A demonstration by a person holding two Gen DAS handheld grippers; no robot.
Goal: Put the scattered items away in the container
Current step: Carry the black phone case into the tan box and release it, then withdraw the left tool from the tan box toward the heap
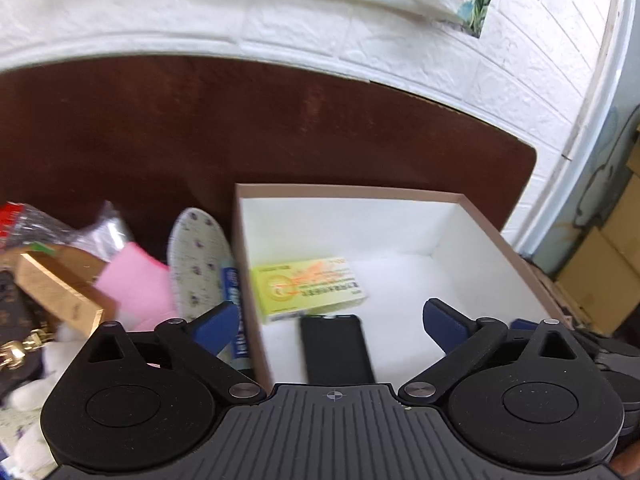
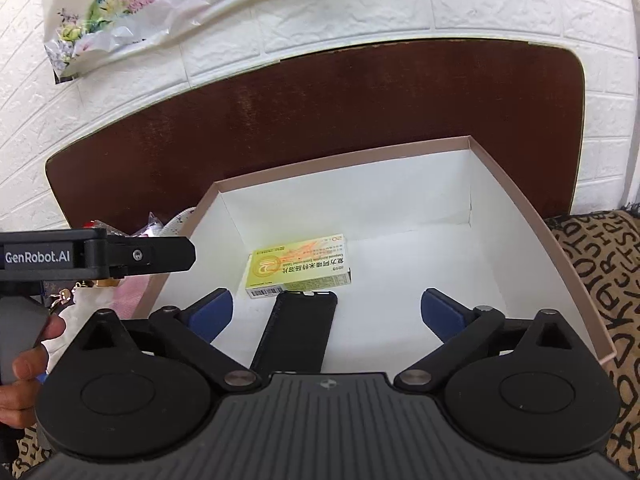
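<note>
- Your left gripper [image 1: 334, 312] stands with its jaws spread wide and nothing between the blue pads; it hangs over the near left part of the open box [image 1: 352, 191], one finger outside the box's left wall and the other inside.
- Your right gripper [image 2: 326, 304] is likewise spread wide and empty, poised over the near end of the same box [image 2: 344, 152].
- The box is pale pink outside and white inside, and it sits on a dark brown table [image 1: 240, 120] against a white brick-pattern wall [image 1: 400, 52].
- Inside it lie two things: a yellow-green medicine carton [image 1: 308, 288] flat on the floor near the left wall, and a black phone-shaped case [image 1: 336, 348] just in front of the carton, its far end touching or nearly touching the carton's near edge.
- From the right wrist view, the carton [image 2: 298, 270] and the black case [image 2: 298, 328] sit between your right gripper's fingers but below them, untouched.
- Left of the box, the loose pile is on the table: a patterned insole [image 1: 198, 260] leaning by the wall of the box, a pink cloth [image 1: 136, 284], a gold box [image 1: 60, 296], a crinkled clear bag [image 1: 52, 228], and a blue-and-white tube [image 1: 236, 312] right beside the box.
- Your hand [image 2: 28, 344] on the left gripper's handle shows at the left edge of the right wrist view.
</note>
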